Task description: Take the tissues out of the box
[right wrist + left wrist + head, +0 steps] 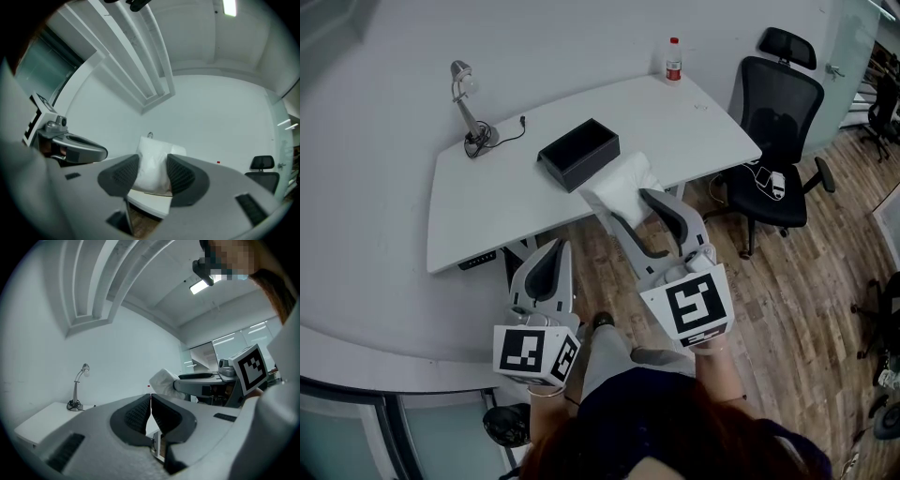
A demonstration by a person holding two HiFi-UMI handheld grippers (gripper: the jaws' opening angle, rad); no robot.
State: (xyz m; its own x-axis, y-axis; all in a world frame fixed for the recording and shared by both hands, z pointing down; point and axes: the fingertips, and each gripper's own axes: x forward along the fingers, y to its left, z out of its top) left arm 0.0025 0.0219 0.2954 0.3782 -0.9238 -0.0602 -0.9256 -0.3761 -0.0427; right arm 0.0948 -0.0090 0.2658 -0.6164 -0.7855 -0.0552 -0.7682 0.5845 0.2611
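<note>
Most of this one looks done to me: the white tissue pack (621,178) is out of the black box (578,153), gripped in my right claw (628,204) just beside it at the table's (487,197) front edge, so what's left is setting it down and letting go. My left claw (551,255) is clenched on nothing, back off the table. No readable writing anywhere; the bottle (673,58) has a red label, but it's too small.
</note>
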